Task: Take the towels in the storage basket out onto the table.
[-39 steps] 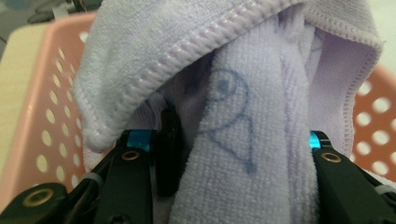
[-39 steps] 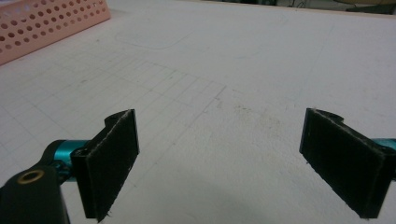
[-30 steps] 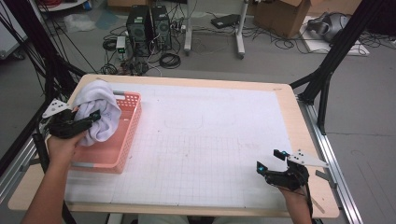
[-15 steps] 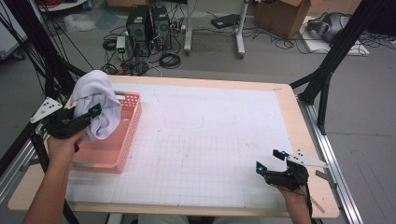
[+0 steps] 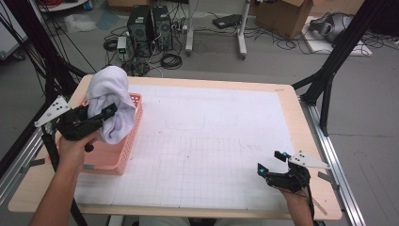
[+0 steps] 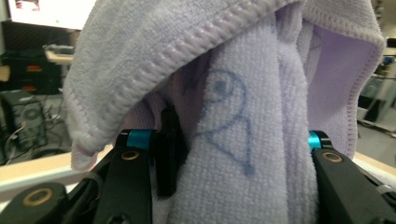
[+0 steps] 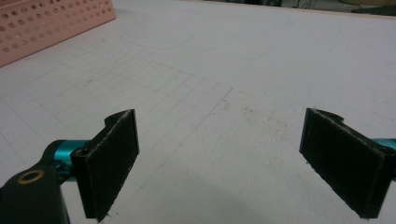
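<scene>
A pale lilac towel (image 5: pixel 112 101) hangs bunched above the pink perforated basket (image 5: pixel 109 155) at the table's left side. My left gripper (image 5: pixel 101 117) is shut on the towel and holds it lifted, with its lower end still inside the basket. In the left gripper view the towel (image 6: pixel 233 116) drapes over both jaws, and a blue drawn mark shows on it. My right gripper (image 5: pixel 270 162) rests low near the table's front right corner, open, with nothing between its fingers (image 7: pixel 112 161).
A white gridded mat (image 5: pixel 207 141) covers the table, with faint drawn outlines near its middle. The basket's corner (image 7: pixel 51 21) shows far off in the right gripper view. Computer towers (image 5: pixel 150 23), cables and boxes stand on the floor beyond the table.
My left gripper has lifted the towel higher and further out of the basket. The right gripper has stayed where it was.
</scene>
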{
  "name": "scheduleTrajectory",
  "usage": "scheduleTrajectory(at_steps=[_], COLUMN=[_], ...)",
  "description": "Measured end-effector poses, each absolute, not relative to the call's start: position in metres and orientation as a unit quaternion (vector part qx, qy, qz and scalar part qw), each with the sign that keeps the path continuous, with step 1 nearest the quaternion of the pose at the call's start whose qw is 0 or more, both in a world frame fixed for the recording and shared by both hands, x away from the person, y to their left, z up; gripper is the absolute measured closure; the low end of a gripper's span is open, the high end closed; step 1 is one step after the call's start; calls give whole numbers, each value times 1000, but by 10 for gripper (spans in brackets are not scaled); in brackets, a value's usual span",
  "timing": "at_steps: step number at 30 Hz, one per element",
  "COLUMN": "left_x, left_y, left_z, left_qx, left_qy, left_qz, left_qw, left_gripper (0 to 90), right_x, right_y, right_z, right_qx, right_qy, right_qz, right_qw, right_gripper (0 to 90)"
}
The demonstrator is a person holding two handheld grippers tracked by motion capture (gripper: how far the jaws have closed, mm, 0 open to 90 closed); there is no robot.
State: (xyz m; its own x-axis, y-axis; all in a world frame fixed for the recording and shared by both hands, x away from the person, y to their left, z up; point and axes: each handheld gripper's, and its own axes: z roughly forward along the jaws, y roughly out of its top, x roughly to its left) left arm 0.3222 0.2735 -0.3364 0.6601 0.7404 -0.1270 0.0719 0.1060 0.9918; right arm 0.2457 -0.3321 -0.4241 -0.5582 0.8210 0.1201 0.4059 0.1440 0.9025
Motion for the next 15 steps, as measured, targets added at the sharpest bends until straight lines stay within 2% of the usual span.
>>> scheduleTrajectory(at_steps=[7, 15], left_x=[320, 317], left_y=[252, 206], left_z=[-330, -335], left_qx=[626, 652], left_qy=[299, 259], left_qz=[241, 218], left_qw=[678, 678], left_gripper=[541, 538], right_x=[246, 246], right_y=[-332, -332], right_z=[-424, -424], right_qx=[420, 420], right_qy=[728, 729], right_qz=[501, 501], right_qw=[206, 206], right_gripper=[104, 104])
